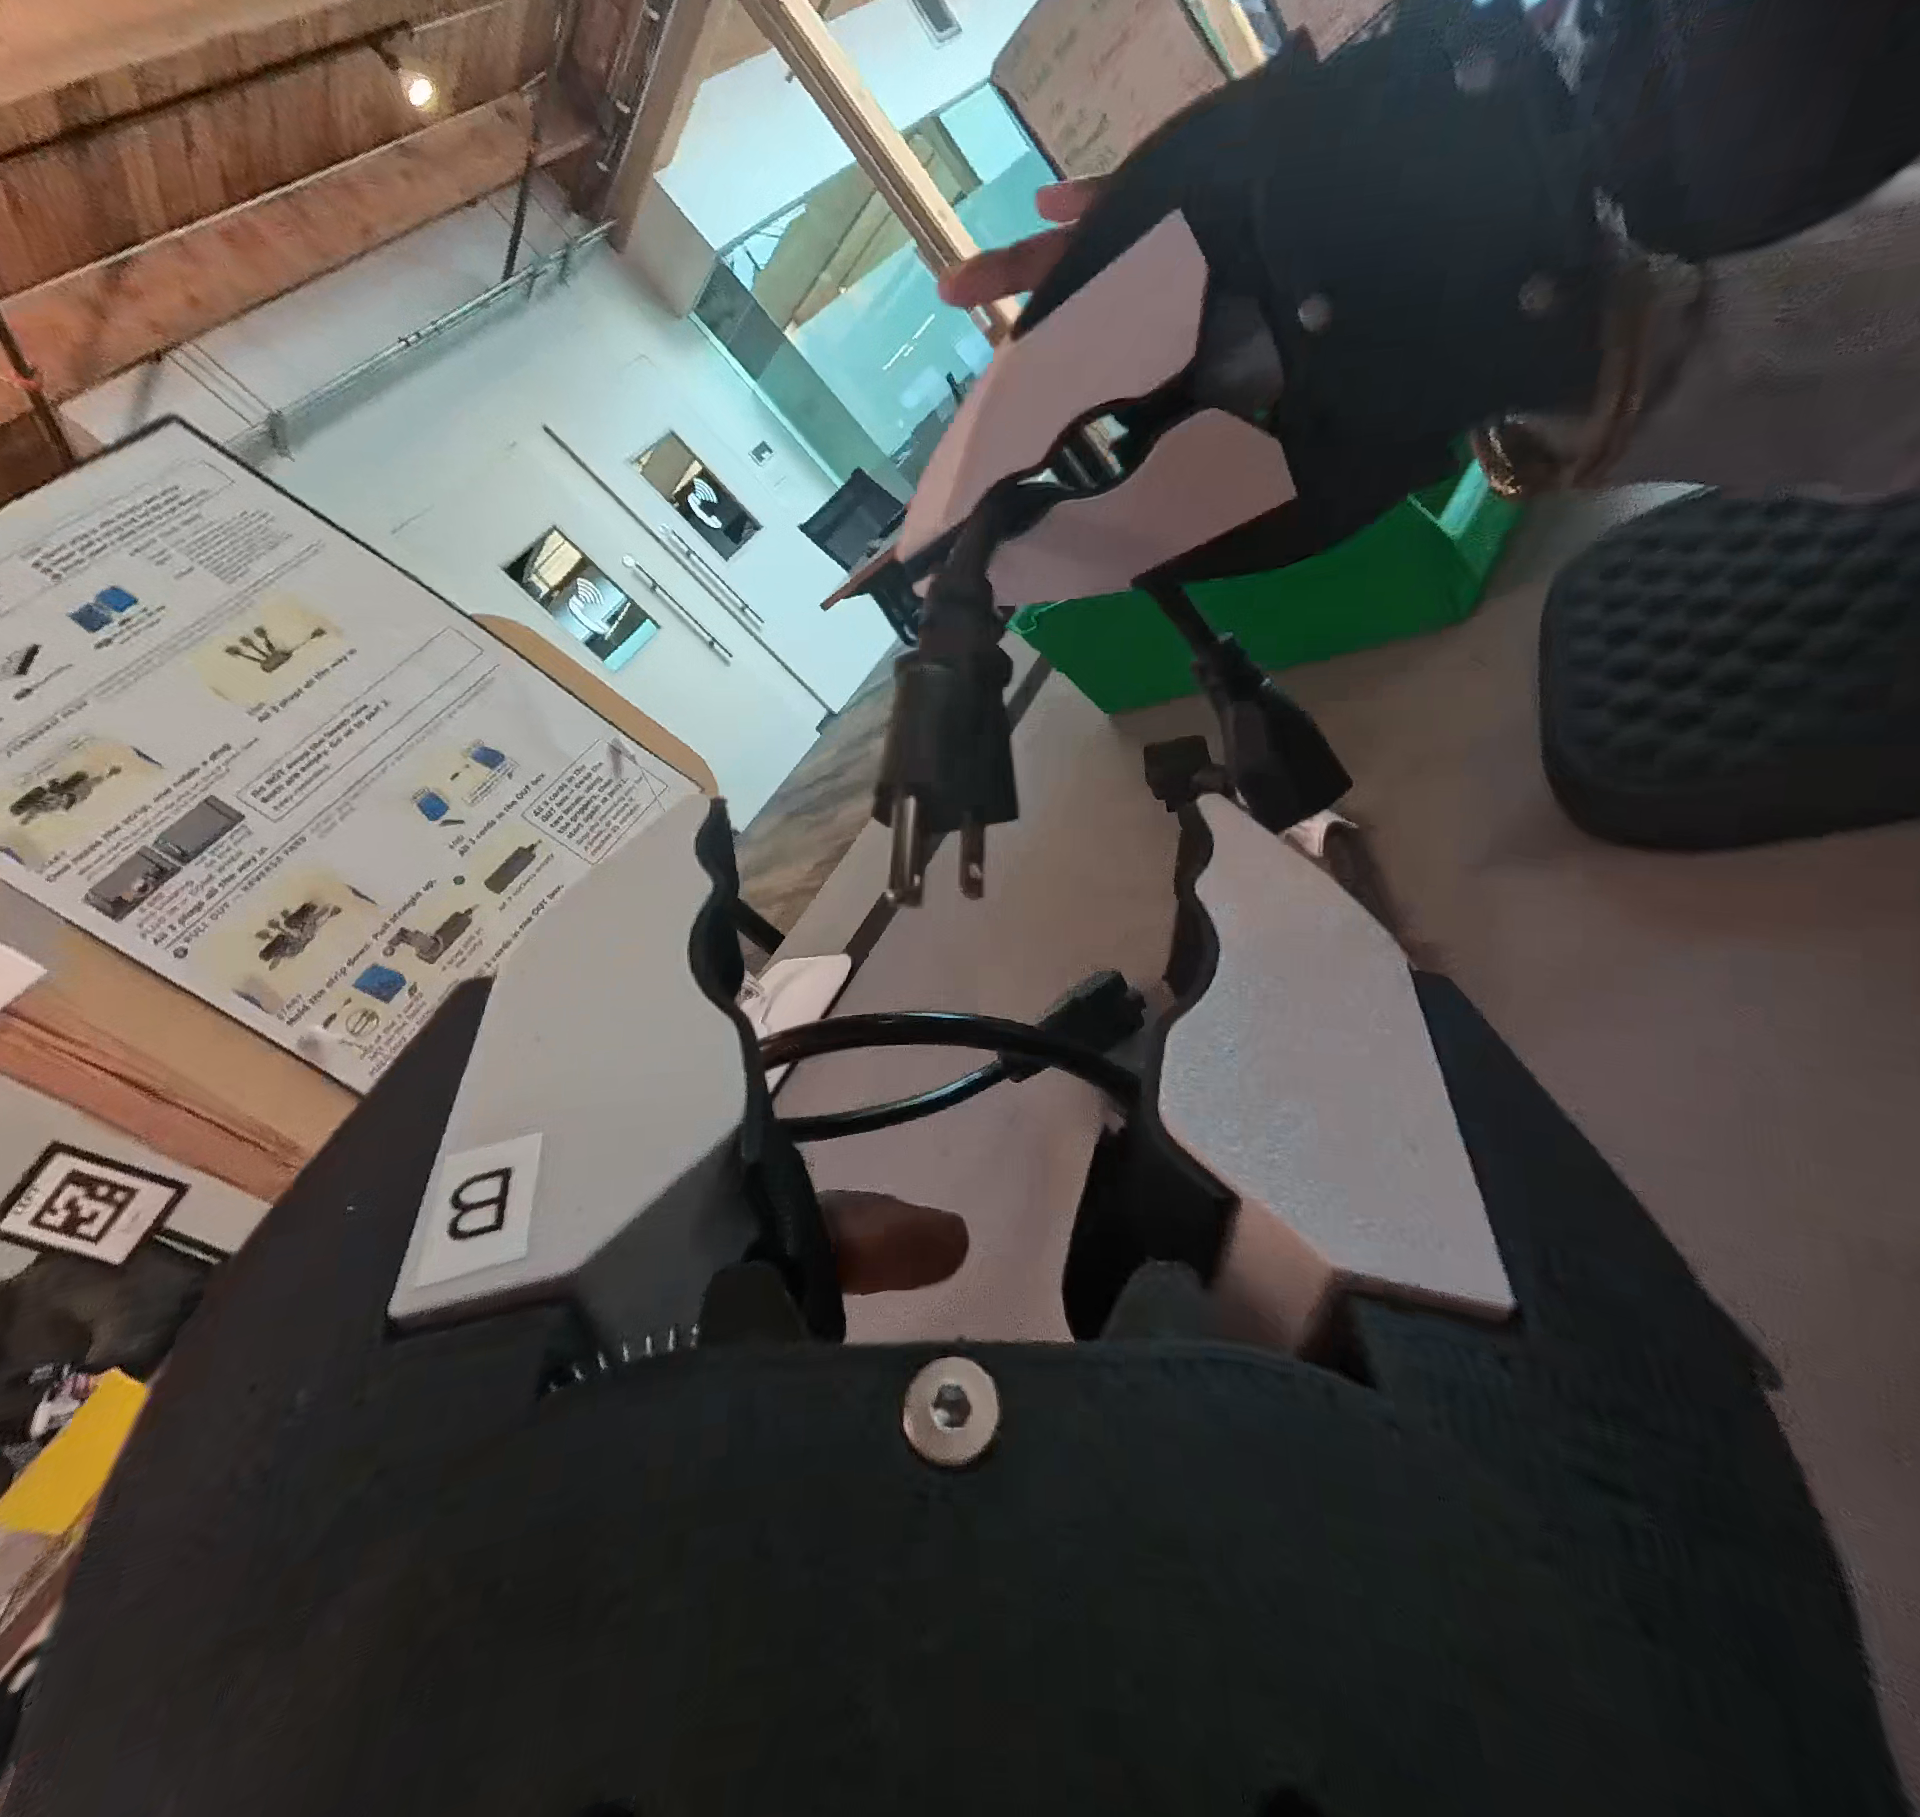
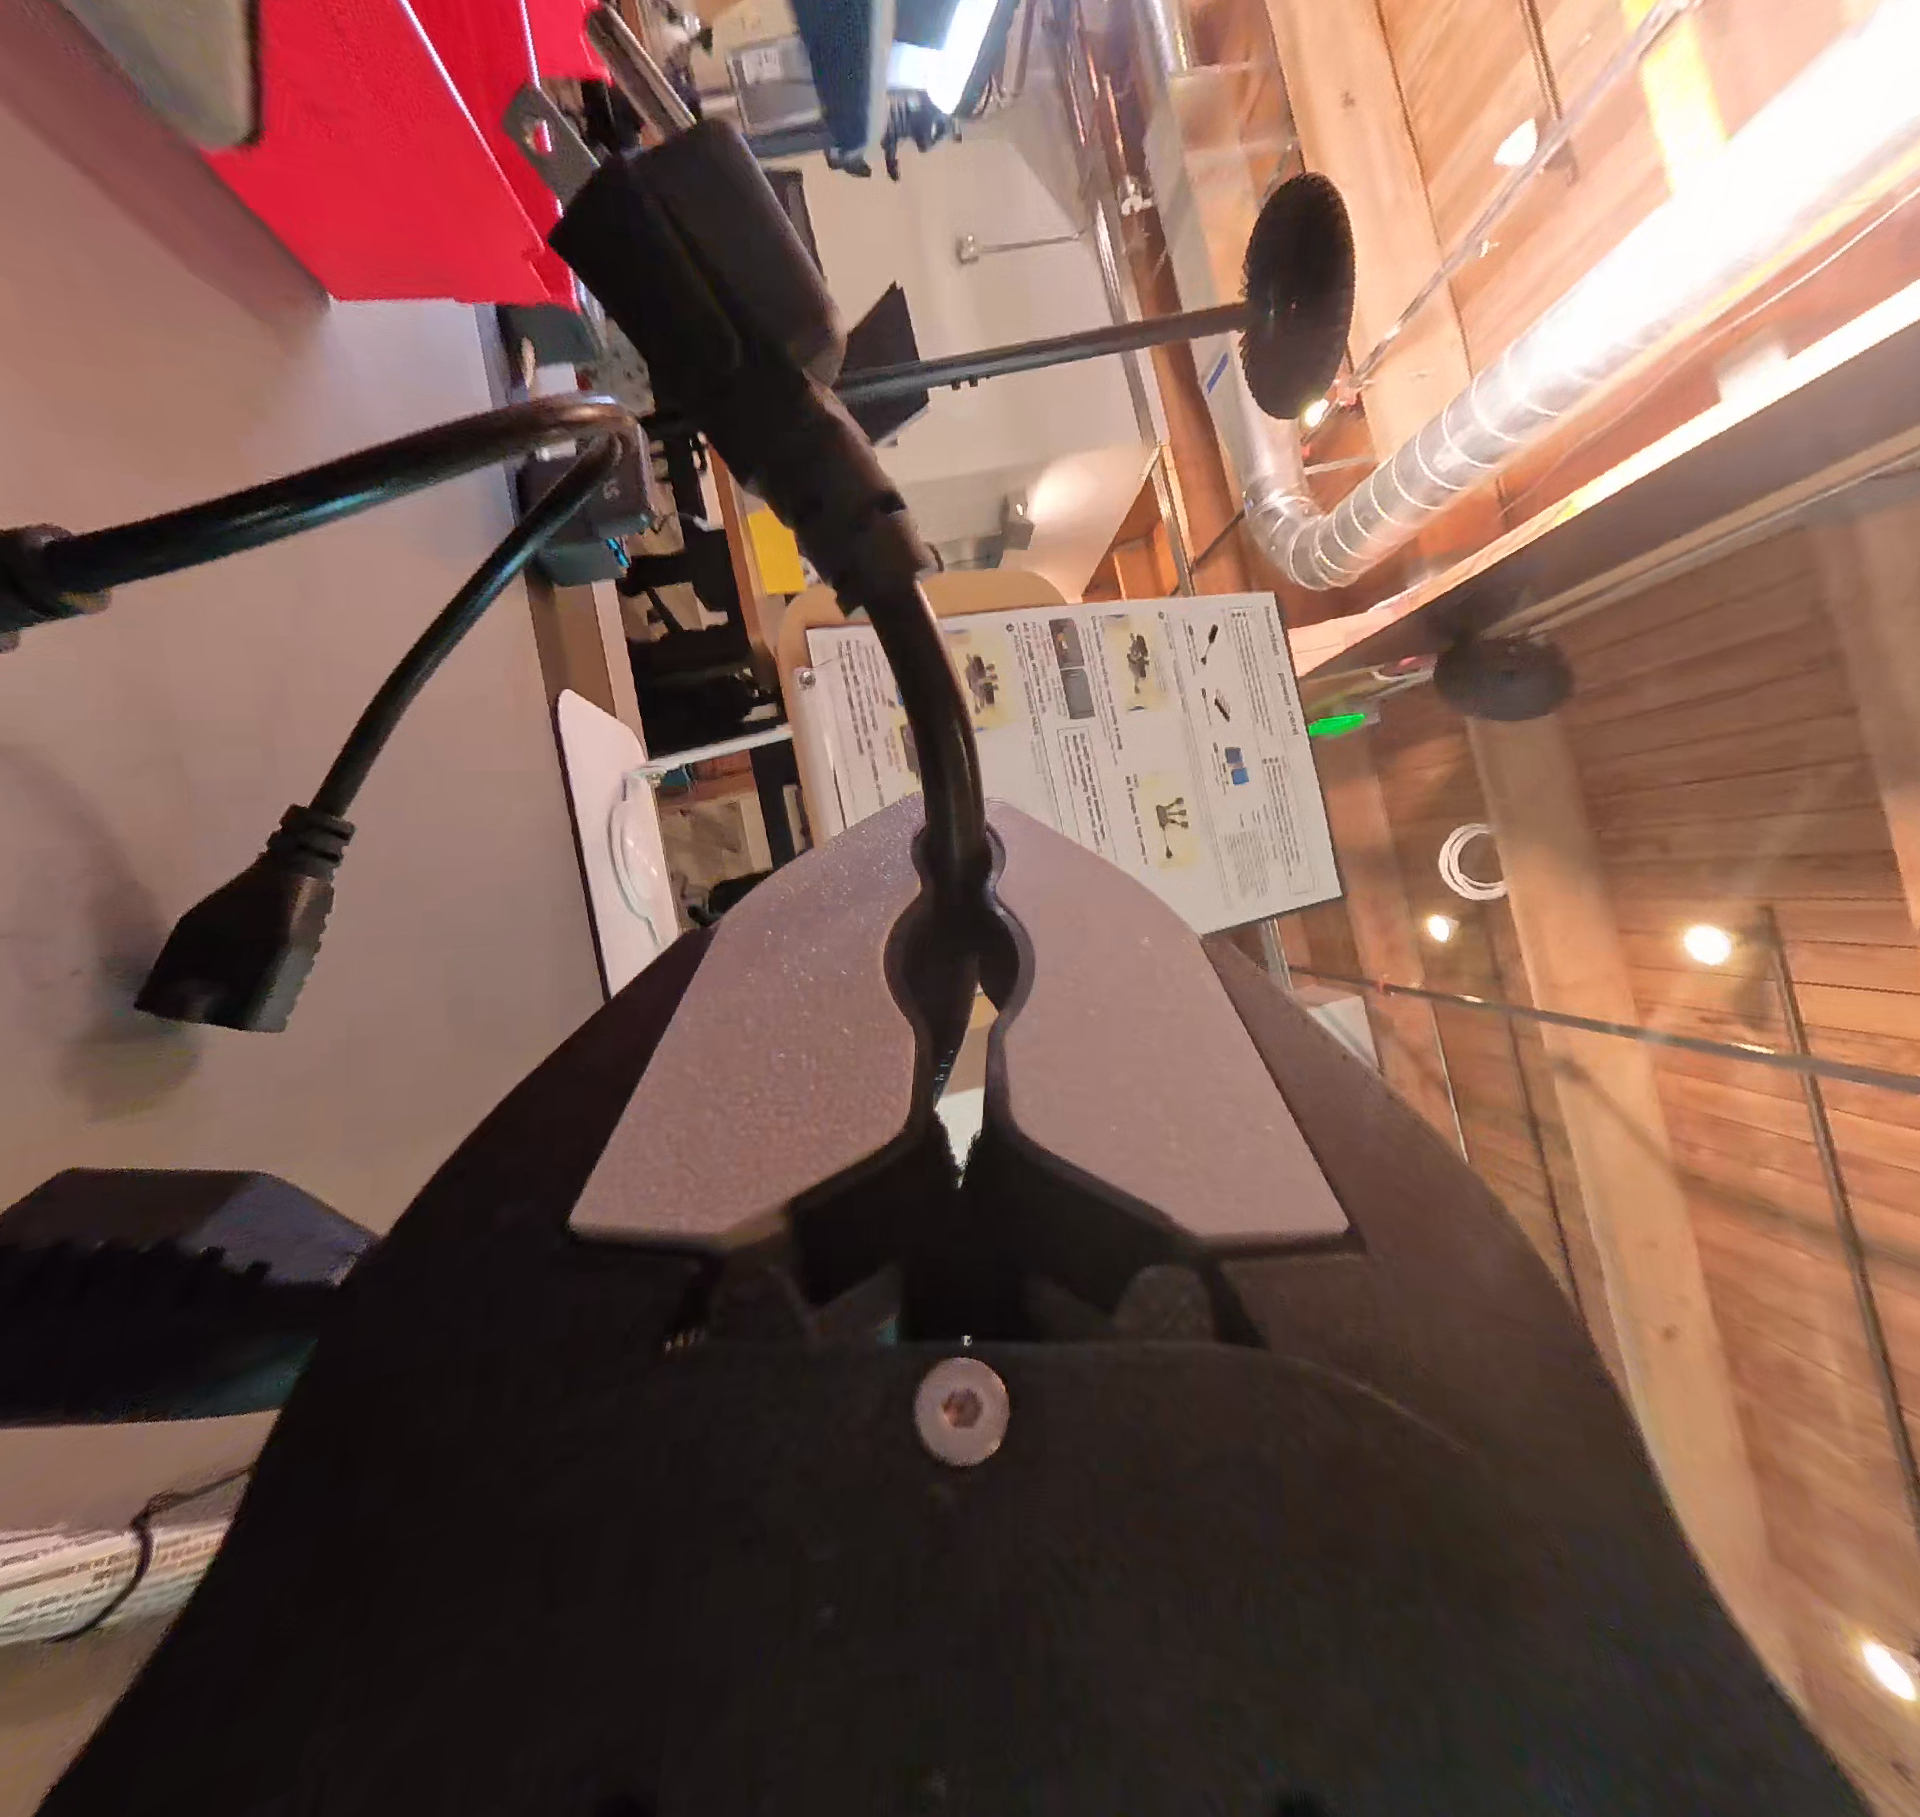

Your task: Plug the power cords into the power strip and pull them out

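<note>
My right gripper [image 2: 961, 894] is shut on a black power cord [image 2: 935, 718] just behind its three-prong plug [image 2: 707, 261], held up off the table. The cord's other end, a black connector [image 2: 239, 936], hangs near the grey table [image 2: 260, 624]. In the left wrist view the right gripper [image 1: 966, 541] is up and to the right, with the plug [image 1: 945, 749] dangling from it, prongs down. My left gripper [image 1: 956, 832] is open and empty, low over the table, just below that plug. Another black cord [image 1: 914, 1029] lies looped on the table between its fingers. I see no power strip clearly.
A green bin [image 1: 1247, 614] stands on the table behind the right gripper. A red bin [image 2: 395, 105] is beyond the plug. An instruction board [image 1: 260, 728] leans at the left, and also shows in the right wrist view [image 2: 1143, 749]. A black mesh pad [image 1: 1745, 666] sits at the right. About 10 cm separates my left fingertips from my right. Left tips and right tips are each some 20 cm from the black connector [image 2: 239, 936]. Look for it in the left wrist view [image 1: 1089, 1023] too.
</note>
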`<state>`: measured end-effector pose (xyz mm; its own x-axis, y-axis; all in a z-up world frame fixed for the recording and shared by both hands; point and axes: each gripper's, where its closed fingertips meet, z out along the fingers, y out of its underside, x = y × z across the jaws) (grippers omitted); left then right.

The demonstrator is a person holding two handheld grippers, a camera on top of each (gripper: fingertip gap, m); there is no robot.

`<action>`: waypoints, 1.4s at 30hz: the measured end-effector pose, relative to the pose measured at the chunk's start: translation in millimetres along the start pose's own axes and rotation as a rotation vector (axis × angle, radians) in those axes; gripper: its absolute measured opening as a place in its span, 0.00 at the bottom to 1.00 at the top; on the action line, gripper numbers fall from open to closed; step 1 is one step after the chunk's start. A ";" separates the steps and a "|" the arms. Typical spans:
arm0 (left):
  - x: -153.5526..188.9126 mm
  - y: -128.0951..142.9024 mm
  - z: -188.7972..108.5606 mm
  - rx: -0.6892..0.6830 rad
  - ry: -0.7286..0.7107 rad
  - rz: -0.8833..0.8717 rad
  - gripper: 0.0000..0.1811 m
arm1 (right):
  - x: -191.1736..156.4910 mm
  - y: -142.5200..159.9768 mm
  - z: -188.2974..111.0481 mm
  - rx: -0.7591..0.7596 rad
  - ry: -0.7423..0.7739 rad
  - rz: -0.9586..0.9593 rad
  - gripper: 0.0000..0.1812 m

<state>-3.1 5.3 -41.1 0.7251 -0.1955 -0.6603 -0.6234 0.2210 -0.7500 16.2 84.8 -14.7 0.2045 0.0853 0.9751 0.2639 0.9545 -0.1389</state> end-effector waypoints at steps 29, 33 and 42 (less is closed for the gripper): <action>30.2 -5.1 -1.3 -0.061 0.221 1.249 0.16 | -52.1 -81.5 -45.6 0.473 -0.838 0.473 0.38; 21.4 -10.1 -2.3 -0.087 0.165 1.346 0.16 | -71.0 -82.5 -34.9 0.374 -0.891 0.310 0.11; 18.6 -9.8 -5.7 -0.047 0.290 -0.293 0.38 | -43.8 -52.9 -4.5 0.071 -0.275 -0.329 0.06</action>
<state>14.8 -5.9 -46.2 0.7654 -0.5063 -0.3973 -0.4207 0.0737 -0.9042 -2.6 29.3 -50.8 -0.1412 -0.1627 0.9765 0.2055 0.9601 0.1897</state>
